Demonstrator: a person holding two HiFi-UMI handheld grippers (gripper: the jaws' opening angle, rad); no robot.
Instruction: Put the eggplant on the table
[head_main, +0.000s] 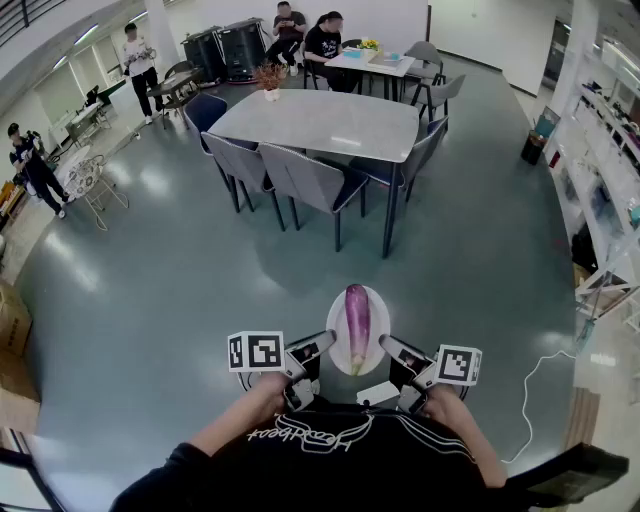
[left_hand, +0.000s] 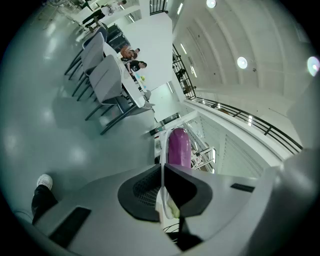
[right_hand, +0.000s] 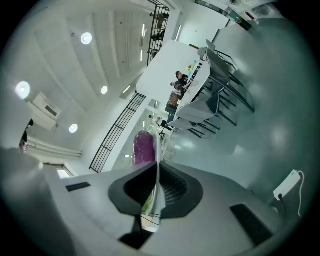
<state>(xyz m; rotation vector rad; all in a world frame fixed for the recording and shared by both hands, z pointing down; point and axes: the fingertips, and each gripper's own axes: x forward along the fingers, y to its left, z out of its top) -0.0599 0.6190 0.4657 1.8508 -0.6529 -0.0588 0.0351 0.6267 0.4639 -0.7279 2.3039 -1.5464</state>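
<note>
Left jaws: the left gripper (left_hand: 163, 169) is clamped on the thin rim of a white plate (head_main: 376, 308), which runs edge-on between the two pads.
Right jaws: the right gripper (right_hand: 157, 167) is clamped in the same way on the opposite rim.
Plate: carried between the two sets of jaws, in the air above the grey floor (head_main: 150, 280).
Eggplant: the purple eggplant (head_main: 356, 318) lies lengthwise on the plate, just beyond both sets of jaws and between them, its long axis pointing away from the person.
Hands: one hand (head_main: 265, 395) grips each gripper, close to the person's body.
Desk: the grey-topped desk (head_main: 320, 125) stands well ahead of the jaws, apart from the plate.
Chairs: grey chairs (head_main: 310, 180) stand tucked along the desk's near side.
</note>
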